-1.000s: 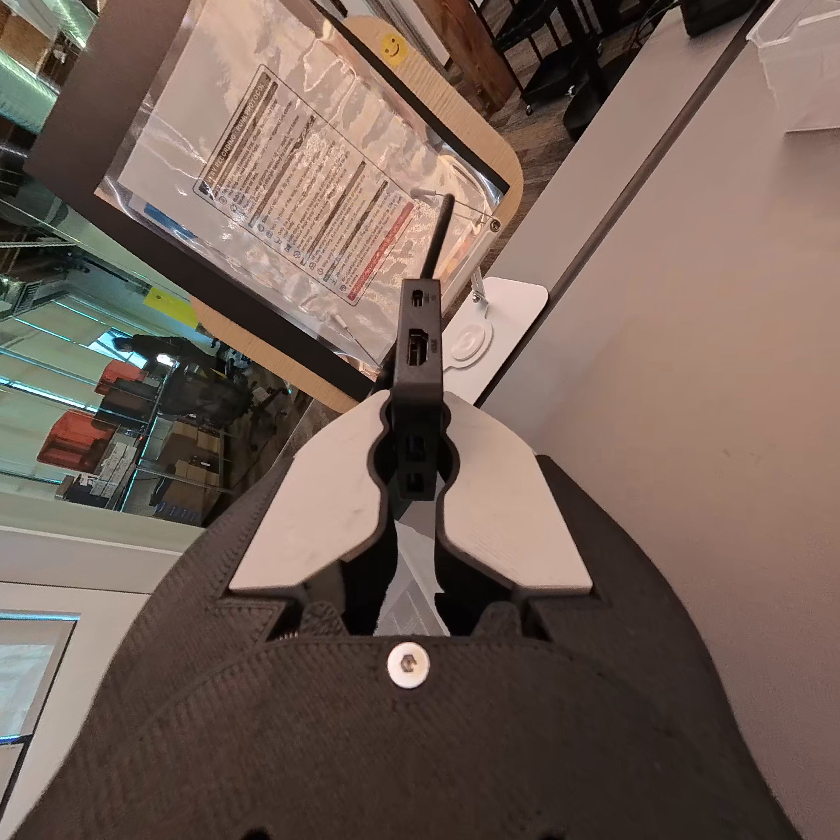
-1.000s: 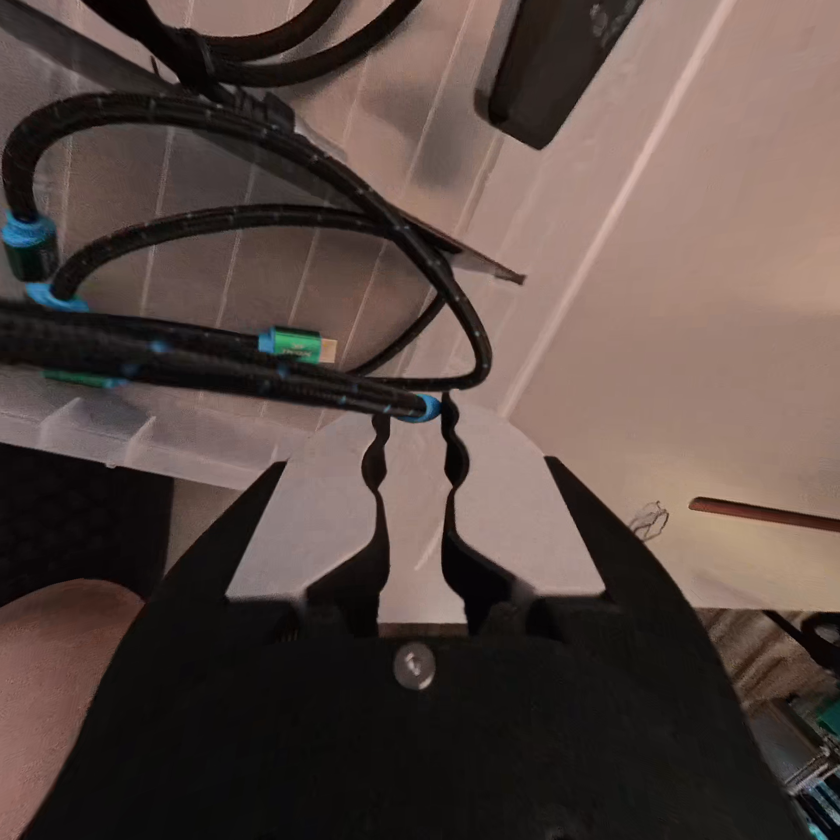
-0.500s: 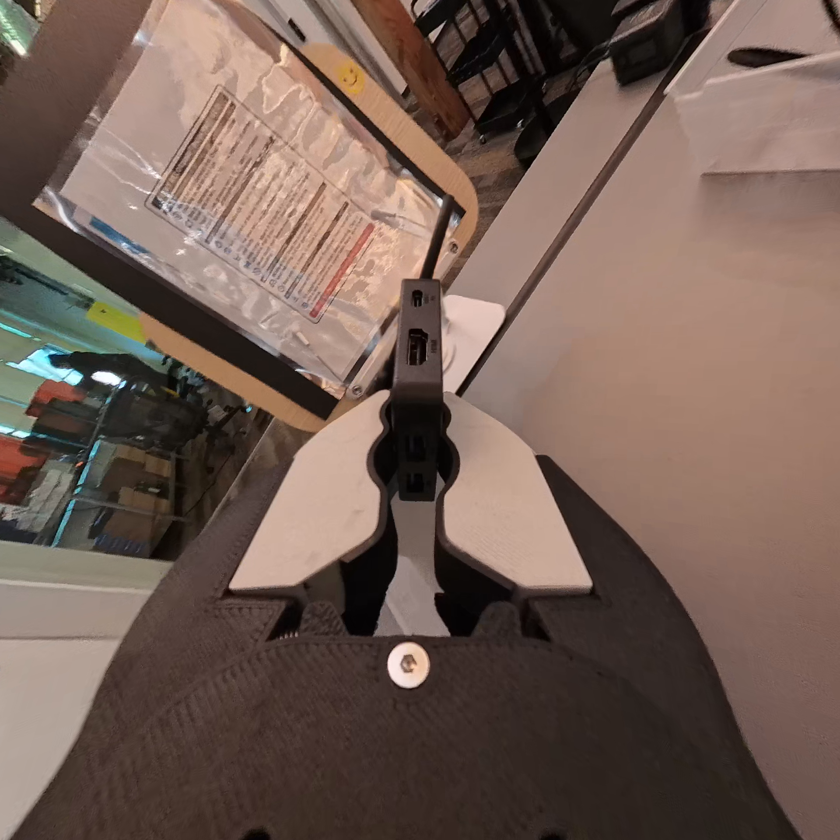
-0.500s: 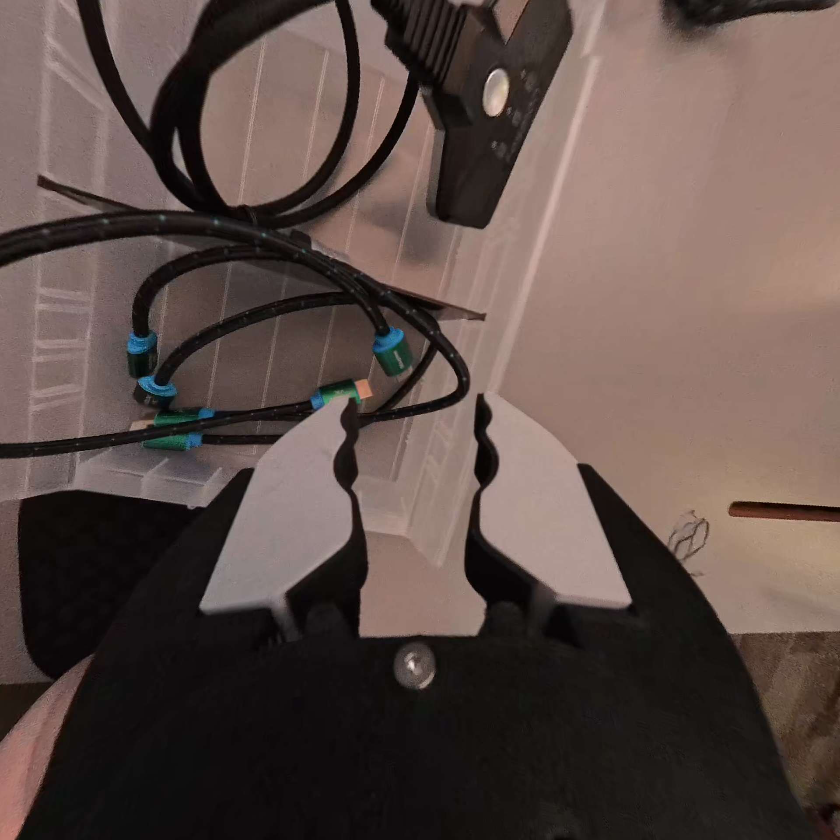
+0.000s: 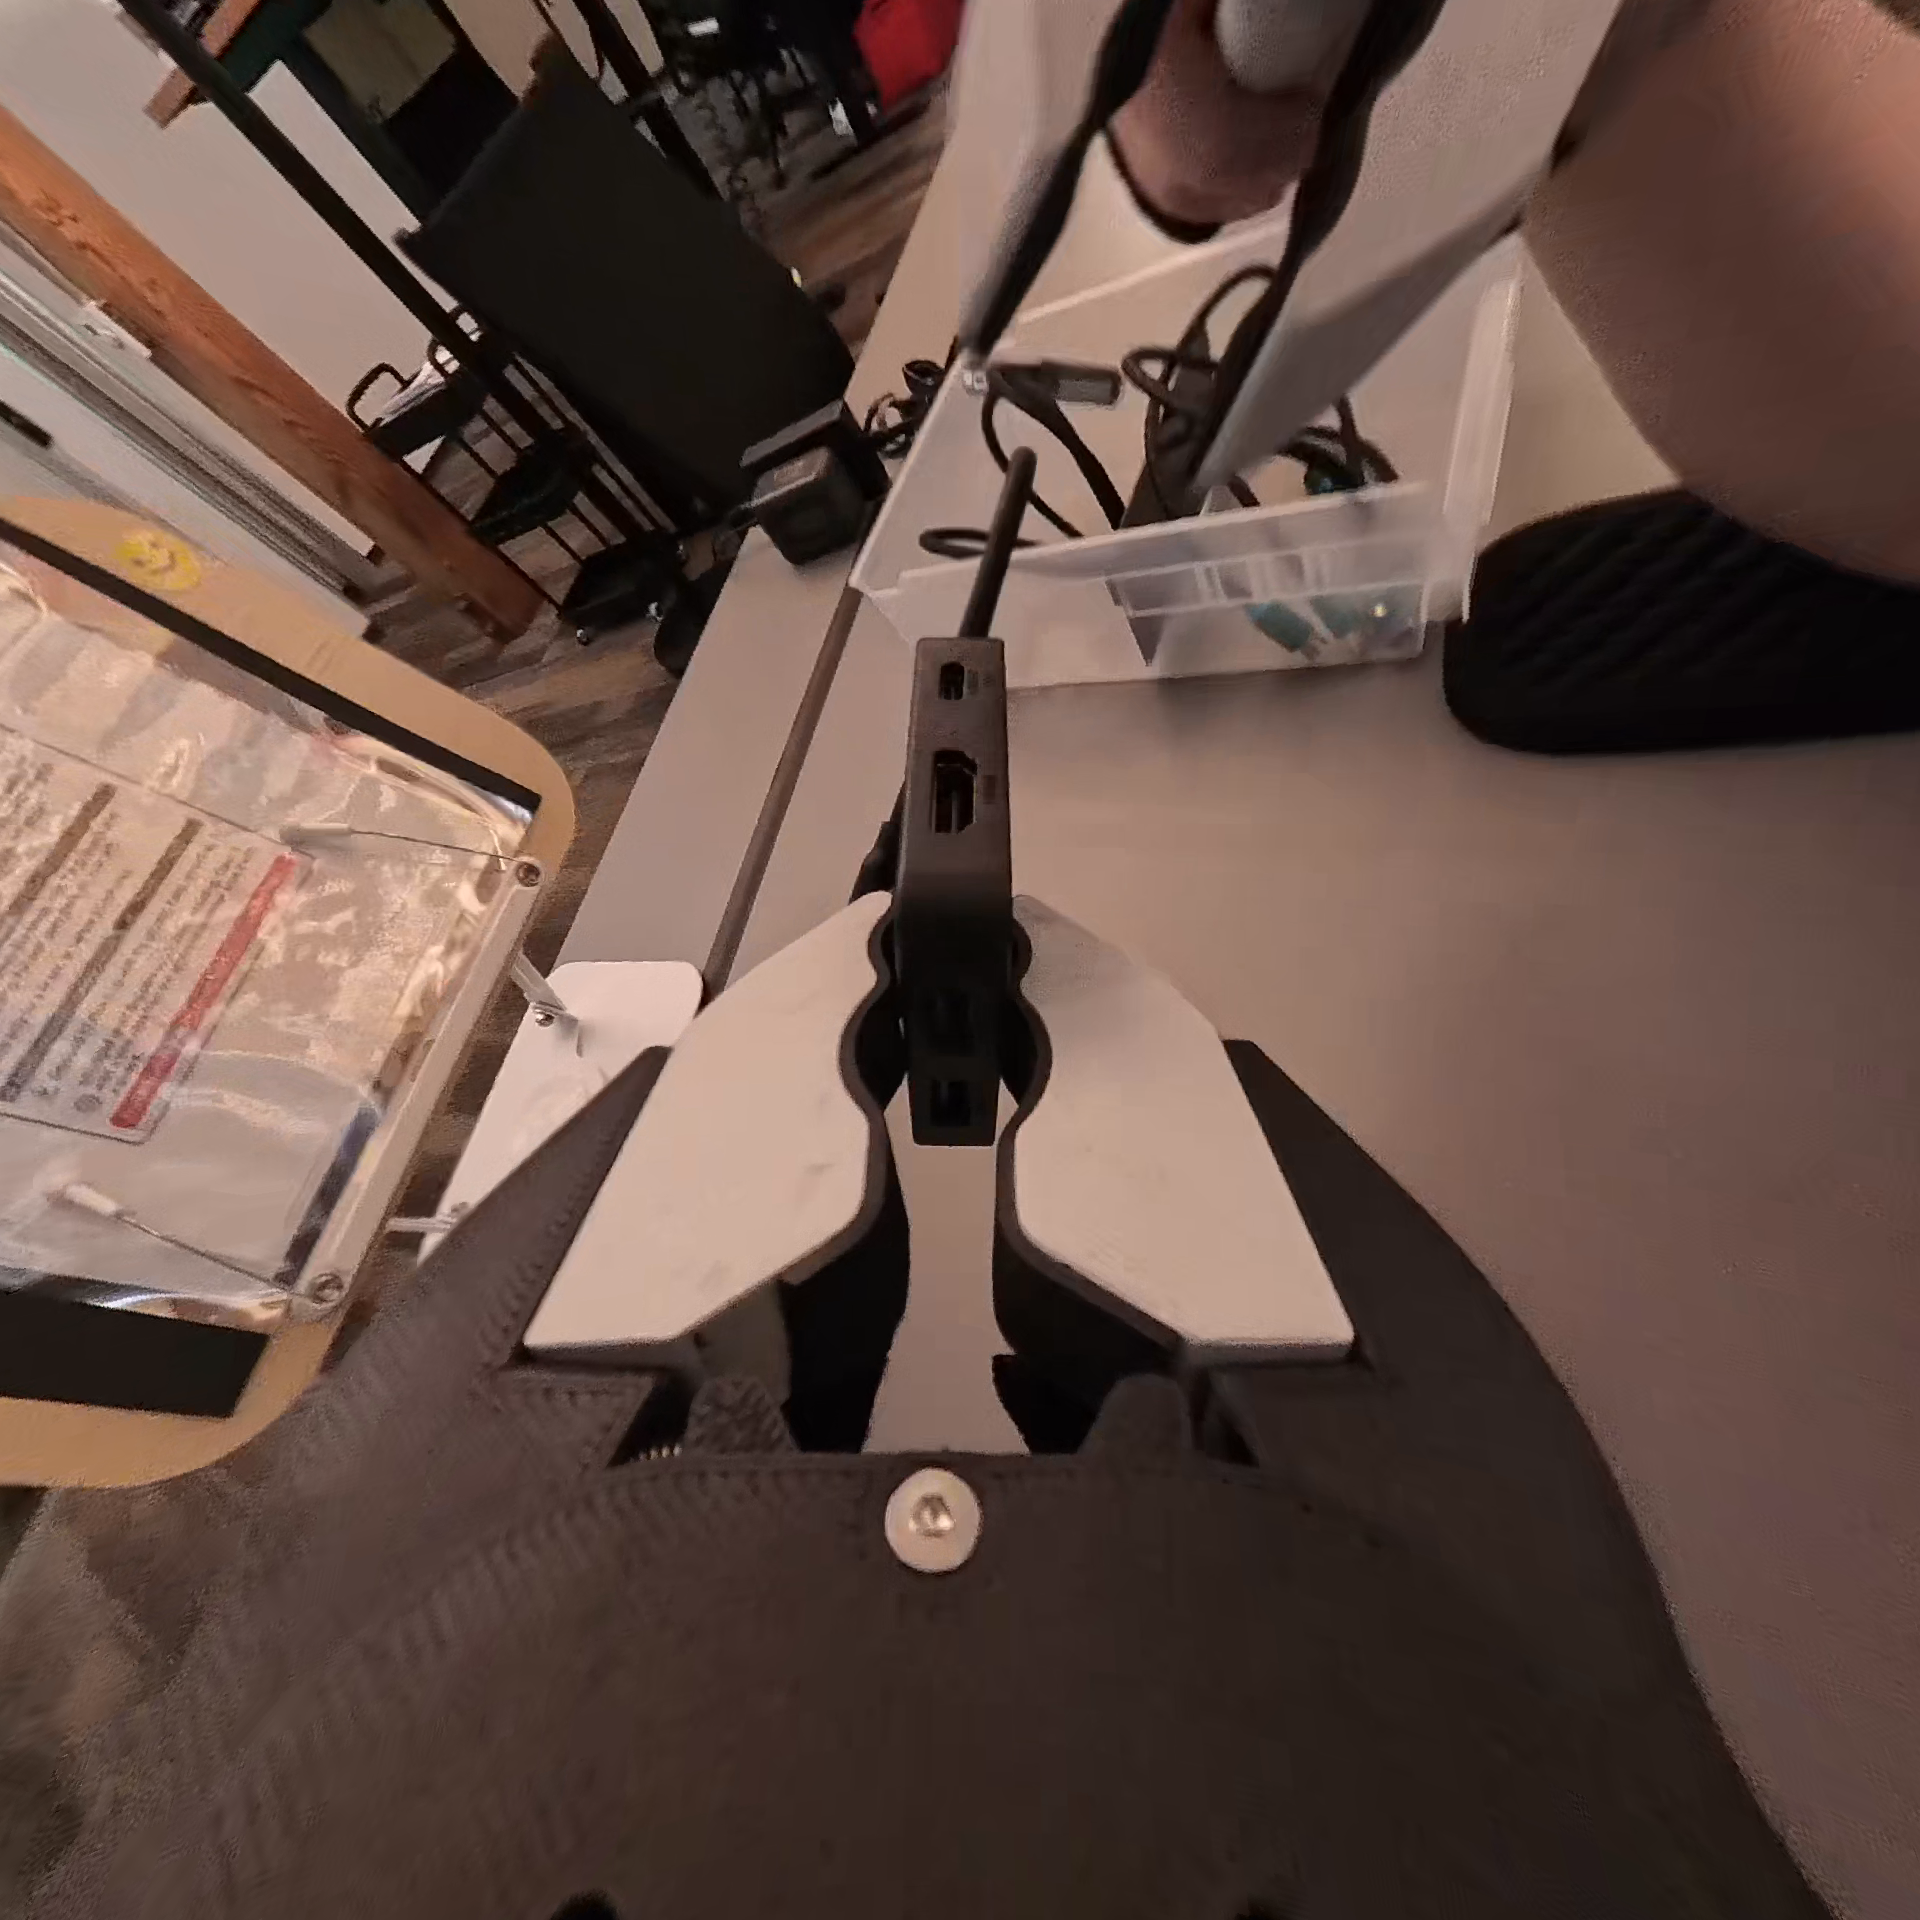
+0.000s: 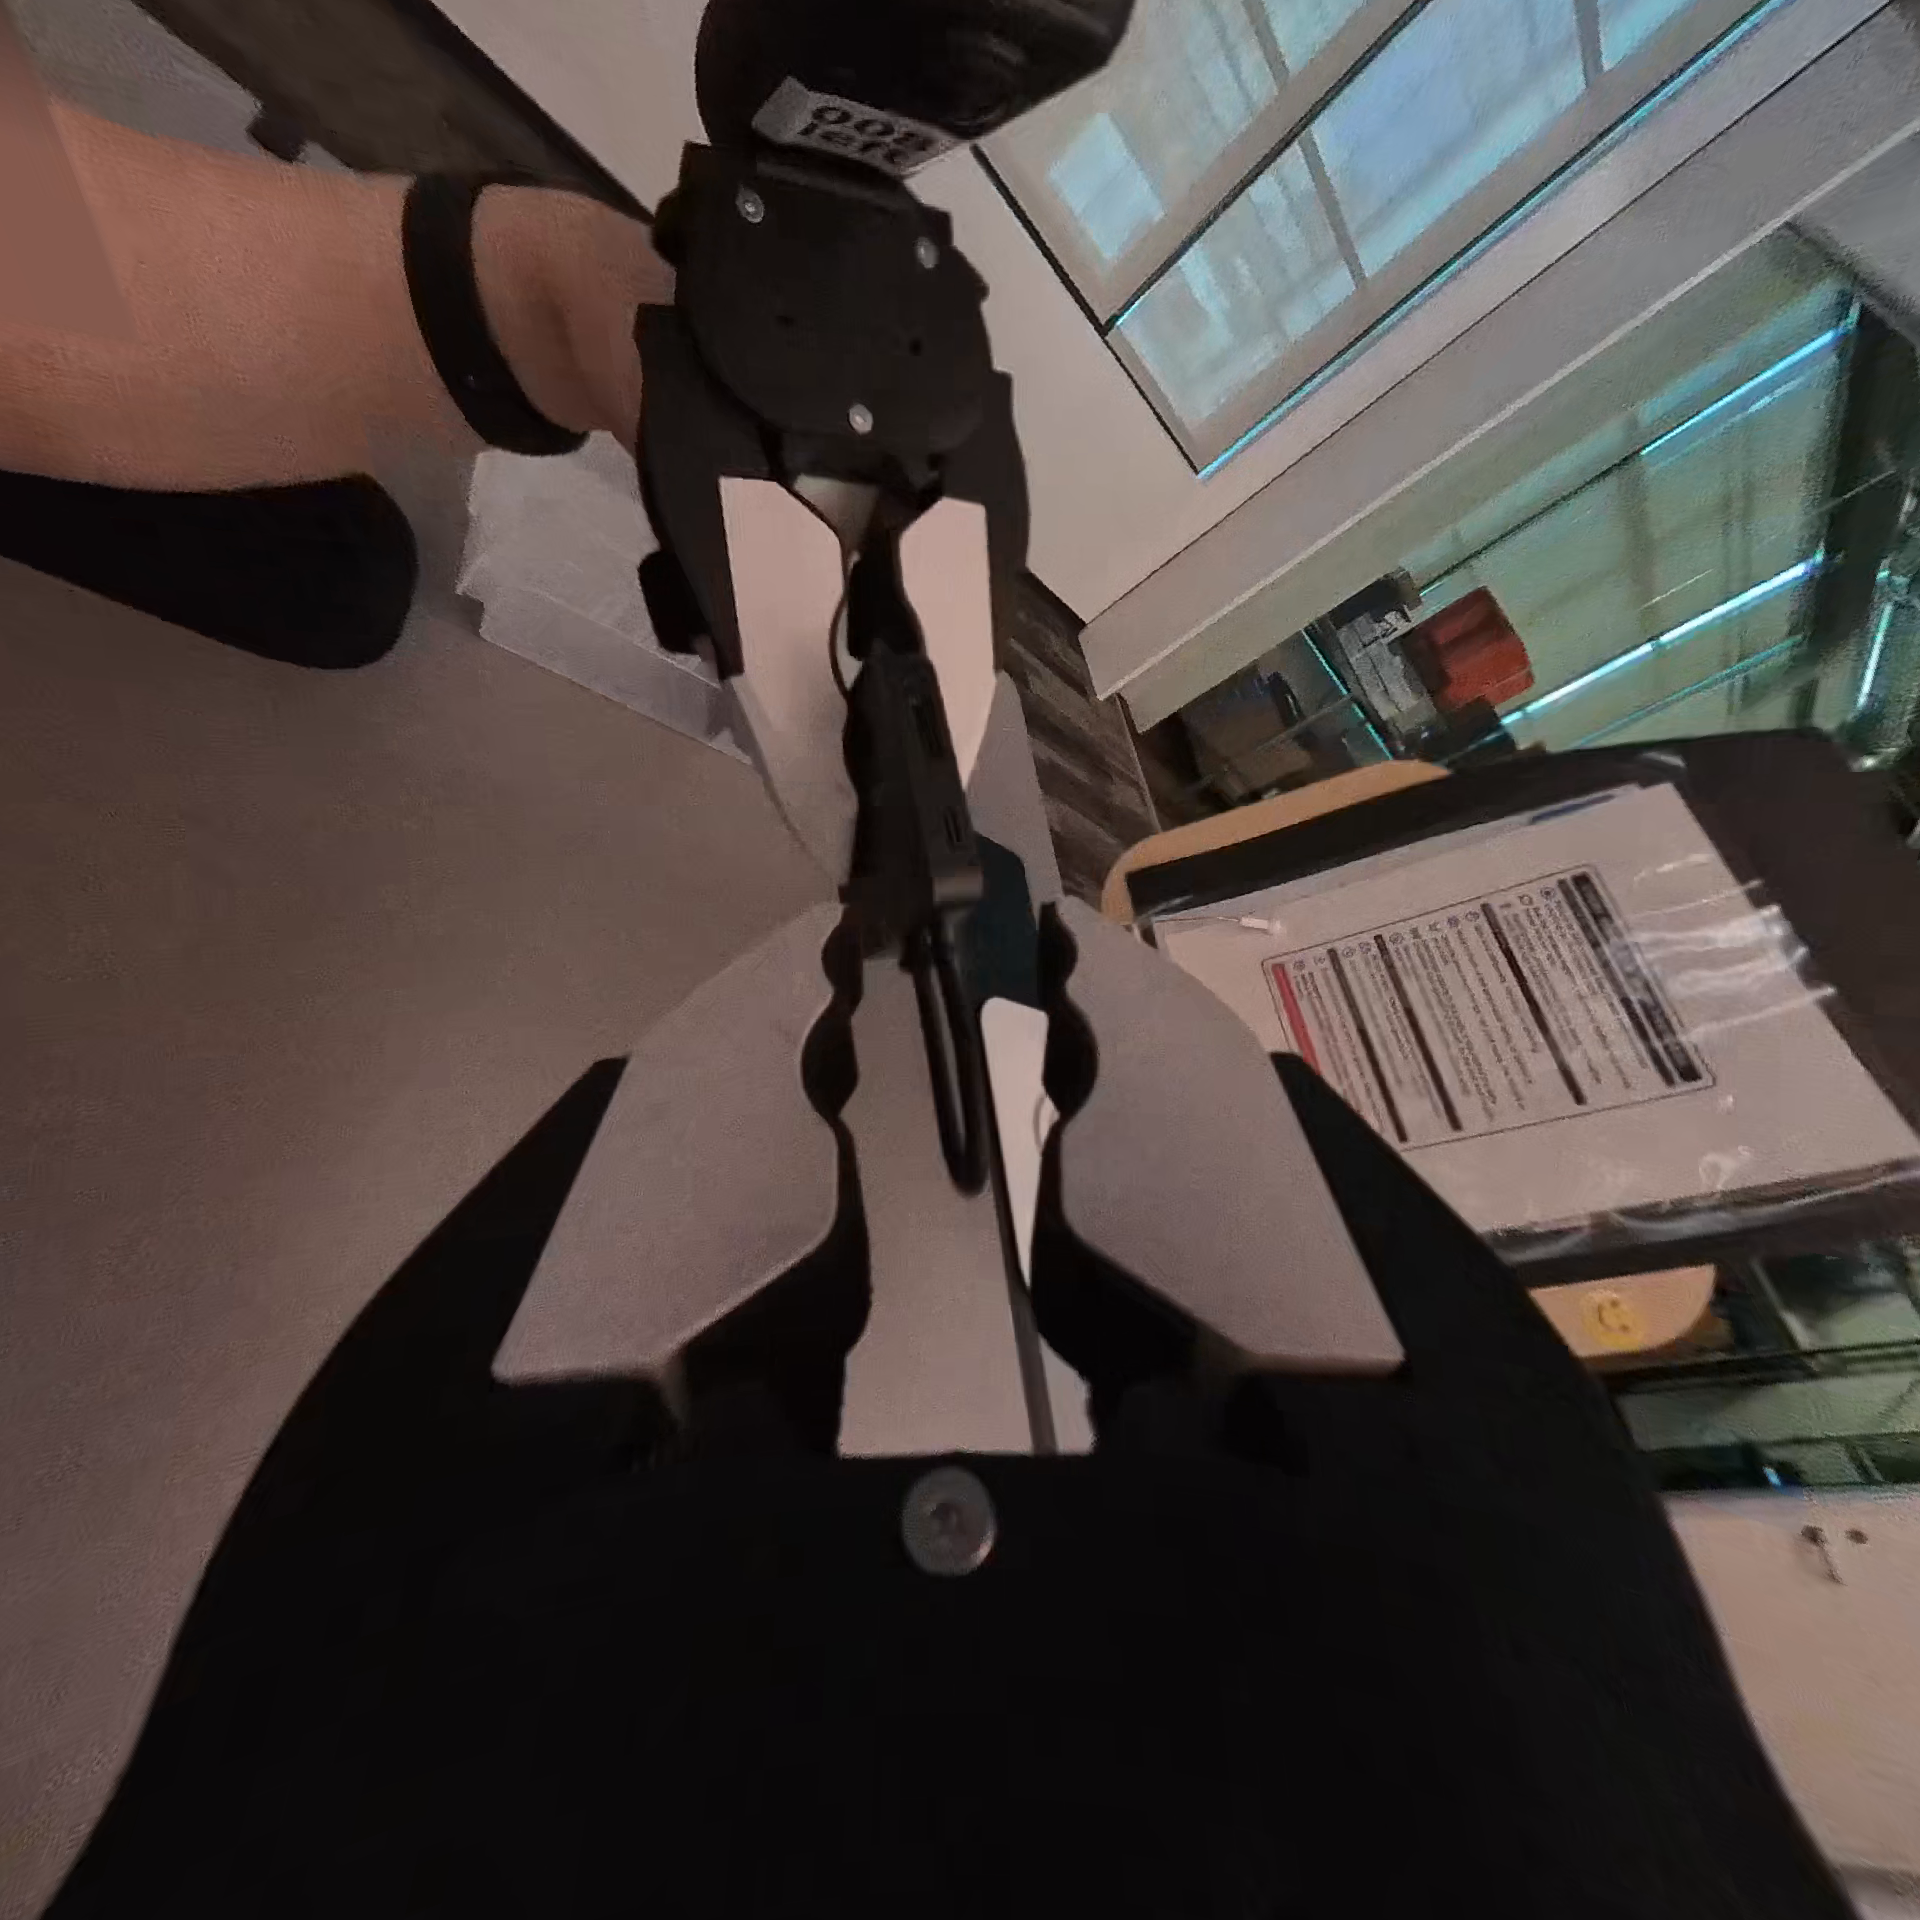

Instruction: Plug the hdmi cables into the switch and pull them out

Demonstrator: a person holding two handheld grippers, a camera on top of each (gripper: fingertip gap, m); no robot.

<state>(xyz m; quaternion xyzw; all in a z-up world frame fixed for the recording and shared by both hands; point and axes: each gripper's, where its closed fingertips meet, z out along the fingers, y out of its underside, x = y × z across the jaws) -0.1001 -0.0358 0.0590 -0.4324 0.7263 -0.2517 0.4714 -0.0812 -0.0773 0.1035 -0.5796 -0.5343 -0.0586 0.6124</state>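
My left gripper (image 5: 951, 920) is shut on a slim black switch (image 5: 954, 821), held on edge above the grey table, ports facing up. Its own thin cable (image 5: 992, 540) runs off the far end. In the right wrist view the switch (image 6: 904, 769) sits in the left gripper (image 6: 894, 779), straight ahead. My right gripper (image 6: 945, 925) is open and empty, its tips just short of the switch, with the cable's loop (image 6: 956, 1091) between its fingers. The right gripper (image 5: 1091, 416) hangs over a clear bin (image 5: 1444, 520) that holds the braided HDMI cables (image 5: 1288, 623).
A framed sheet in a clear stand (image 5: 208, 987) stands on the left, on a white base (image 5: 623, 997). A black pad (image 5: 1662, 644) lies right of the bin. A dark seam (image 5: 790, 748) splits the table. A person's wrist (image 6: 260, 343) holds the left gripper.
My right gripper left the cables in the bin, opened wider and swung round to face the switch, empty. My left gripper turned right towards the bin, still holding the switch.
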